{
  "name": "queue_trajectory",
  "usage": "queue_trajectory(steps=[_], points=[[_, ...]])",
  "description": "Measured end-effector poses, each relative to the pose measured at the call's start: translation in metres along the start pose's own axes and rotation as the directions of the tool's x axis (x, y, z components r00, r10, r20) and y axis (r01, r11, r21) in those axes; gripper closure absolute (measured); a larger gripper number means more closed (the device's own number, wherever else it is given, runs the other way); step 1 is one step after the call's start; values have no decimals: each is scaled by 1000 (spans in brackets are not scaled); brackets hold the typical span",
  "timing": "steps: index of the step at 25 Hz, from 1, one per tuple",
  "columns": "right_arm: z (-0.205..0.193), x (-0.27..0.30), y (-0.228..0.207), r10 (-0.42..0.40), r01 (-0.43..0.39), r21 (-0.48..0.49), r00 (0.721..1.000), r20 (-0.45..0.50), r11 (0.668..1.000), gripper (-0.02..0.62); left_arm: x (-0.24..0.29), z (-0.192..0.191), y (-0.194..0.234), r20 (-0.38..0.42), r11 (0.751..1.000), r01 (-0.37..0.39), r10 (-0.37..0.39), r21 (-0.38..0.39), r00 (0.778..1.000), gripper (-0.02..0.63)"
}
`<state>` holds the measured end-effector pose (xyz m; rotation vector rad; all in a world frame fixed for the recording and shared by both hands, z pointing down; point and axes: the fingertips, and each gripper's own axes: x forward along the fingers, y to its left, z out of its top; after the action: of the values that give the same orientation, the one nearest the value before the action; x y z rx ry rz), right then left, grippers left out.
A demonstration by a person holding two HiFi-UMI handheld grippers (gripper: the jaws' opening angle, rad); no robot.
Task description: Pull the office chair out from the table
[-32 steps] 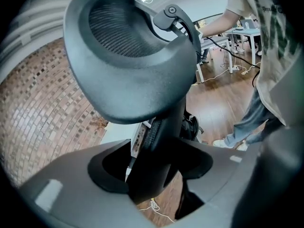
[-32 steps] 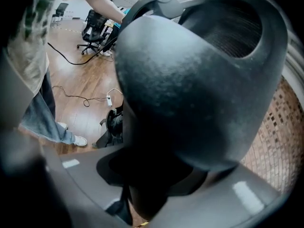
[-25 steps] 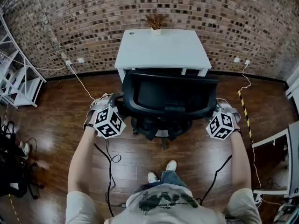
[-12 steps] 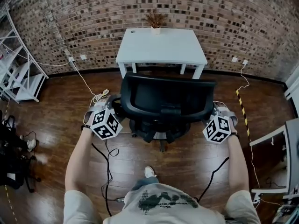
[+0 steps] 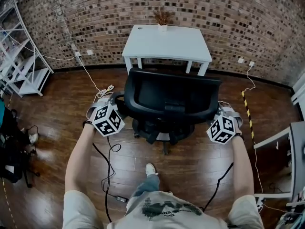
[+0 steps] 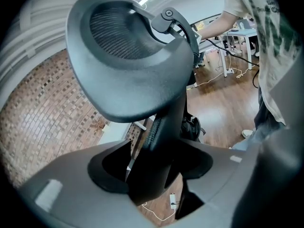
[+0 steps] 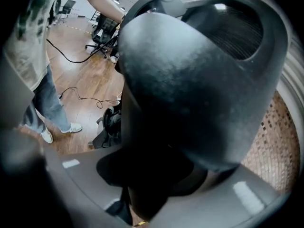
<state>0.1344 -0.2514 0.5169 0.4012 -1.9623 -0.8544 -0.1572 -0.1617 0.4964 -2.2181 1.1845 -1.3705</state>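
Note:
The black office chair (image 5: 171,101) stands with its back toward me, a short way out from the white table (image 5: 167,42) at the brick wall. My left gripper (image 5: 118,106) is shut on the left side of the backrest, and my right gripper (image 5: 220,111) is shut on the right side. In the left gripper view the chair's dark frame (image 6: 128,56) runs down between the jaws of the left gripper (image 6: 156,175), which press on it. In the right gripper view the backrest (image 7: 190,80) fills the picture and its edge sits clamped in the right gripper (image 7: 152,184).
A small dried plant (image 5: 162,19) stands on the table's far edge. A white shelf rack (image 5: 24,66) is at the left, a power strip with cables (image 5: 106,89) on the wooden floor, a black bag (image 5: 12,147) at far left, and a white desk (image 5: 286,147) at the right edge.
The chair has rolled back from the table toward me with both grippers still on it. The table's front legs and a strip of floor now show between them.

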Motion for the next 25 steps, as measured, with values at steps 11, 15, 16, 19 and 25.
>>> queue_trajectory(steps=[11, 15, 16, 19, 25], points=[[-2, -2, -2, -29, 28, 47, 999, 18, 998, 399, 0, 4, 0, 25, 997, -62, 64, -48, 998, 288], [0, -8, -6, -77, 75, 79, 996, 35, 994, 374, -11, -1, 0, 9, 990, -114, 115, -78, 993, 290], [0, -11, -7, -90, 87, 85, 995, 35, 993, 361, -15, -2, -1, 8, 988, -126, 127, -89, 992, 290], [2, -23, -8, -136, 132, 93, 990, 35, 987, 347, -34, -6, -4, 4, 976, -176, 178, -129, 984, 290], [9, -63, -6, -245, 228, 182, 967, 77, 957, 347, -72, -6, -21, 6, 924, -286, 297, -254, 955, 293]])
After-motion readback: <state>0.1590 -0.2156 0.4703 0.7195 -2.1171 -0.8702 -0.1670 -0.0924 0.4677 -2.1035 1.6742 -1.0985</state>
